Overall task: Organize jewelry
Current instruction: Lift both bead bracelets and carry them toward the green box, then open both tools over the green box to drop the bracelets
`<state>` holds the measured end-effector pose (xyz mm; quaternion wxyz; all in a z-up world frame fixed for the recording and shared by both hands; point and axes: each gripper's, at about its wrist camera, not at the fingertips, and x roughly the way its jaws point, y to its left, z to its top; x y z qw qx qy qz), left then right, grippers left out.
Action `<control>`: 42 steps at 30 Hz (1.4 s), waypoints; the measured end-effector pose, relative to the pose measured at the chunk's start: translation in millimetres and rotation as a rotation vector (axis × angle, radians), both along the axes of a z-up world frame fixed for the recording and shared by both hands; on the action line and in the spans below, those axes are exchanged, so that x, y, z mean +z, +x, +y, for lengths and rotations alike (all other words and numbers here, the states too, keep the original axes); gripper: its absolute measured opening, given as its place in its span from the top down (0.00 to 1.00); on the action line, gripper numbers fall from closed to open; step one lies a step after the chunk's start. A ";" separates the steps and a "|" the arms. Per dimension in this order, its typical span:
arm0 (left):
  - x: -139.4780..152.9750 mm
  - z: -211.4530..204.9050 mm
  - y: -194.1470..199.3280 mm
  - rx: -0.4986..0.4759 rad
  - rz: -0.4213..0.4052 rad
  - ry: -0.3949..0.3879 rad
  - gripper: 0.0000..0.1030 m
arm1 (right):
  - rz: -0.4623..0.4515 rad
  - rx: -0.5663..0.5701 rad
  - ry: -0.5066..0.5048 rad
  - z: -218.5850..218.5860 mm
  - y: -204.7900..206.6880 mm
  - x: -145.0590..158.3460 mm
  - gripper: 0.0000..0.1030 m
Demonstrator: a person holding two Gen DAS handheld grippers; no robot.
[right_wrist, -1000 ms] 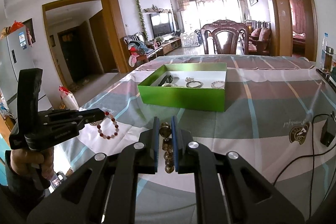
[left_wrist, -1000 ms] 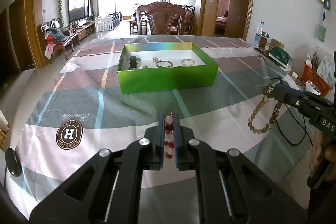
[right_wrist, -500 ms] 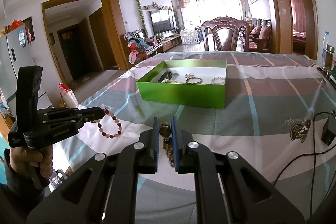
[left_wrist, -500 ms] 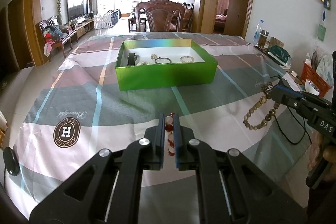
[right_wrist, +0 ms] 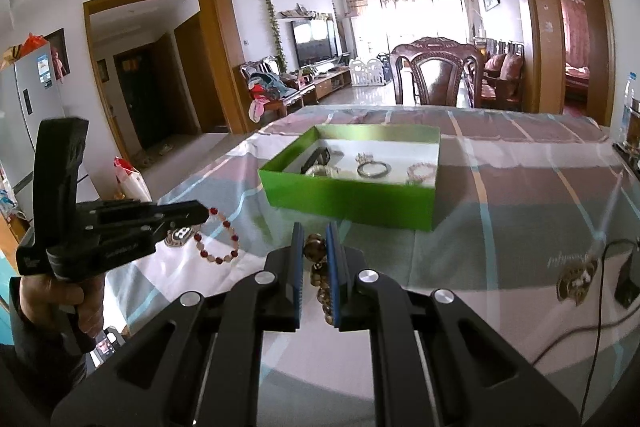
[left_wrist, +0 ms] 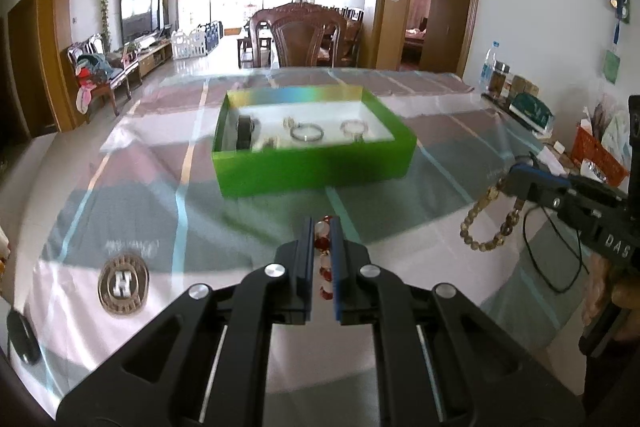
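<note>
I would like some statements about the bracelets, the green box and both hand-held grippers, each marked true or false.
1. The left hand-held gripper grips a red and white bead bracelet. True.
2. The right hand-held gripper is open and holds nothing. False: it is shut on a brown bead bracelet.
3. The green box has its lid on. False: it is open, with jewelry inside.
4. A silver bangle lies in the box. True.
5. Both bracelets hang above the tablecloth. True.

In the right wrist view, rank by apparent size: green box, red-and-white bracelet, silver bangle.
1. green box
2. red-and-white bracelet, though it hangs nearer the camera, so unsure
3. silver bangle
</note>
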<state>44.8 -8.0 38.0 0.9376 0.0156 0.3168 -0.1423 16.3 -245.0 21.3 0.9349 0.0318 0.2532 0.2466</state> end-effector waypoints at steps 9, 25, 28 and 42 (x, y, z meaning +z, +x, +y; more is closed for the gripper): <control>40.0 -7.7 70.8 -0.023 -0.022 -0.025 0.93 | -0.029 0.026 0.020 7.1 54.3 32.6 0.89; 23.4 -30.8 240.0 0.031 0.103 -0.012 0.92 | 0.102 -0.005 -0.006 32.6 198.1 11.9 0.89; 9.3 -27.7 262.5 0.052 0.134 -0.013 0.92 | 0.130 -0.015 -0.002 35.2 218.7 0.1 0.89; 26.7 28.2 157.5 0.214 -0.124 -0.058 0.04 | -0.081 -0.164 0.146 -18.9 135.0 31.3 0.03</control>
